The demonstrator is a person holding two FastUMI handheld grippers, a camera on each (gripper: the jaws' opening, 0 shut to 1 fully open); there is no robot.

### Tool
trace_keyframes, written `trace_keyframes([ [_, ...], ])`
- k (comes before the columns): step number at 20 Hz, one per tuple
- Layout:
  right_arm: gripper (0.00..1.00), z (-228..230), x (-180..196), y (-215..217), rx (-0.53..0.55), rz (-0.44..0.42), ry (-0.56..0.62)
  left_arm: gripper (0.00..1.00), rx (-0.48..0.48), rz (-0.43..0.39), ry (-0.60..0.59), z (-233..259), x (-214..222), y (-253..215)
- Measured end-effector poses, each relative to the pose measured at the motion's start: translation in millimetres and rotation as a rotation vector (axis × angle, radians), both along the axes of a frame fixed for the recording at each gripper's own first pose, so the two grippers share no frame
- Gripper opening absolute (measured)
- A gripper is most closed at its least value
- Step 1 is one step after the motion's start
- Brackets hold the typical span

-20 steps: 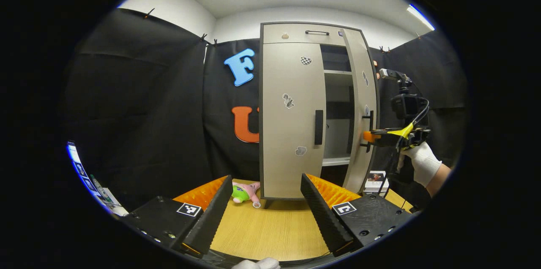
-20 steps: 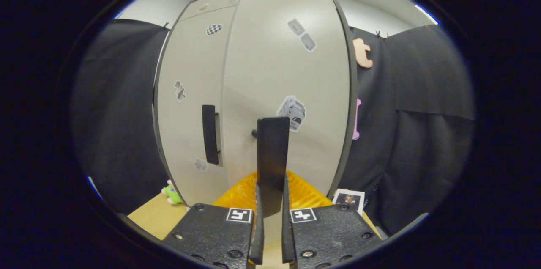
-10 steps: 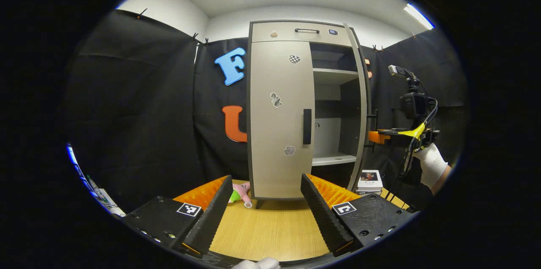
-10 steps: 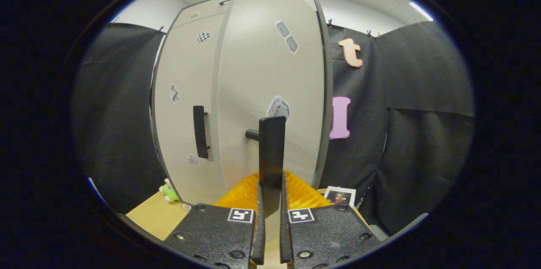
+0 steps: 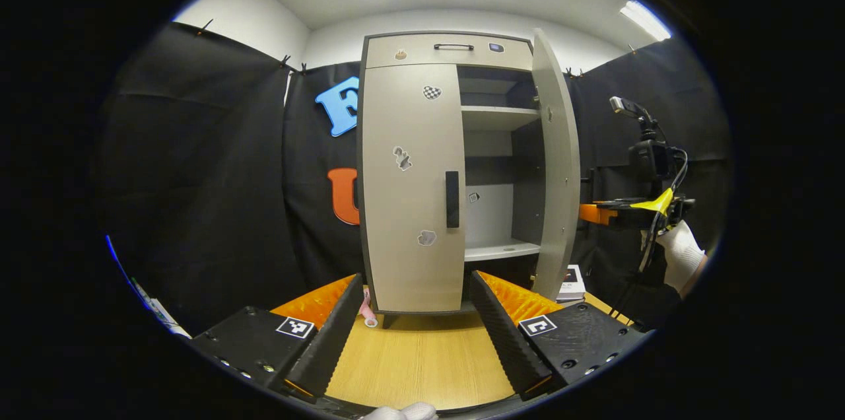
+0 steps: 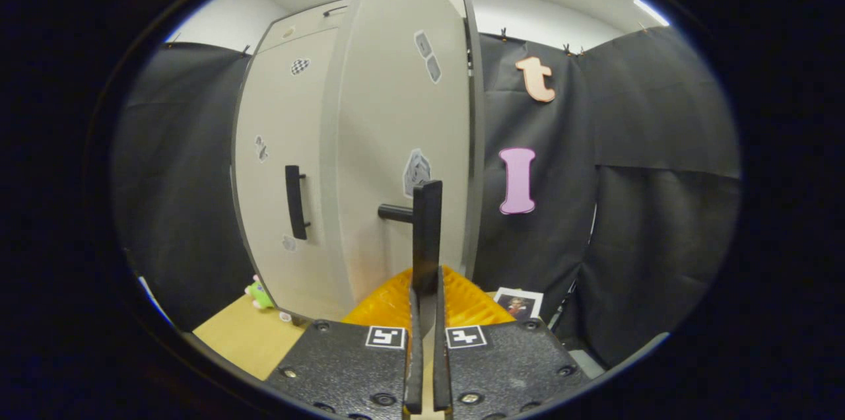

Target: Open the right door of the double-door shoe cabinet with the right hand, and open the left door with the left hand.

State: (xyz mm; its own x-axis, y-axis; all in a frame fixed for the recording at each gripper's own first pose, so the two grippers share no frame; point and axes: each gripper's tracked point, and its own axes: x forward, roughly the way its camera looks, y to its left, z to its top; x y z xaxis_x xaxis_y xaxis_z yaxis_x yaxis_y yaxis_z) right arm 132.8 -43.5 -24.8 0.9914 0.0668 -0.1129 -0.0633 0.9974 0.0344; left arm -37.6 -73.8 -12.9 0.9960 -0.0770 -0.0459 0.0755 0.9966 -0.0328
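On the wooden table (image 5: 416,367), against the black cloth wall, the double-door shoe cabinet (image 5: 449,50) is seen standing upright. Its right door (image 5: 556,169) is swung well out, so that the shelves (image 5: 498,117) inside are exposed, while its left door (image 5: 409,189) is shut flush with the frame. The left door's handle (image 5: 452,199), a dark vertical bar at the inner edge, is untouched. In the right gripper view the right door's handle (image 6: 426,235) is seen edge-on, and the right gripper (image 6: 424,314) is clenched on it, both fingers pressed against the bar. In the left gripper view the same gripper is seen beyond the open door's edge, held by a gloved hand (image 5: 680,255). The left gripper (image 5: 416,321) is held released, its fingers spread wide and low over the table, well apart from the cabinet. A small book (image 6: 518,304) is seen lying beside the cabinet's right foot, and a plush toy (image 6: 259,294) at its left foot.
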Motion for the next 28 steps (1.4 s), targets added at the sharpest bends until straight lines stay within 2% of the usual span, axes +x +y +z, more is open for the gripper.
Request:
trace_keyframes([
  [3,0.05,-1.1,-2.0,-20.0,-0.005,-0.015,0.006,0.96,-0.002,-0.015,0.002,-0.3,3.5,-15.1],
  [7,0.04,-3.2,1.8,-51.7,-0.030,-0.030,-0.001,0.97,-0.006,-0.026,0.008,0.8,8.3,-33.2],
  [8,0.04,-3.1,2.8,-59.1,-0.022,-0.031,-0.004,1.00,-0.007,-0.028,0.010,1.8,8.7,-38.5],
  [10,0.04,-3.4,1.9,-71.6,-0.002,-0.018,0.001,1.00,-0.007,-0.025,0.012,3.1,7.6,-43.7],
  [11,0.04,-3.9,-1.7,-77.5,0.017,-0.012,0.007,0.97,-0.007,-0.021,0.008,4.2,8.8,-46.0],
  [12,0.03,-2.9,-2.2,-80.4,0.033,0.002,0.008,1.00,-0.005,-0.019,0.012,4.1,9.4,-47.4],
  [13,0.04,-2.8,-1.1,-82.3,0.047,0.012,0.010,0.96,-0.005,-0.015,0.015,4.8,11.2,-48.4],
  [16,0.04,2.8,1.7,-81.9,0.059,0.014,0.005,0.97,-0.014,-0.001,0.011,5.4,15.8,-46.7],
  [17,0.01,2.3,0.7,-82.4,0.054,0.010,0.002,1.00,-0.015,0.002,0.011,5.2,15.1,-46.5],
  [18,0.04,3.0,-0.3,-82.2,0.049,0.013,0.000,0.97,-0.012,0.004,0.007,7.3,15.2,-47.1],
  [20,0.04,3.0,-0.5,-82.2,0.047,0.011,-0.001,1.00,-0.003,0.010,0.001,9.3,15.9,-43.7],
  [21,0.04,3.2,0.1,-82.8,0.049,0.009,-0.001,0.97,-0.001,0.012,-0.001,10.1,17.4,-42.3],
  [24,0.04,3.0,-3.2,-85.0,0.056,-0.007,0.004,0.97,-0.004,0.012,0.002,6.8,23.5,-37.5],
  [25,0.05,4.0,-7.1,-89.5,0.054,-0.021,0.000,1.00,-0.004,0.013,0.003,6.0,25.4,-34.9],
  [26,0.08,8.0,-11.0,-90.7,0.051,-0.027,-0.011,0.97,-0.007,0.013,0.007,4.9,26.3,-32.3],
  [28,0.16,18.3,-26.8,-97.3,0.032,-0.054,-0.034,0.97,-0.009,0.013,0.008,5.1,27.7,-25.4],
])
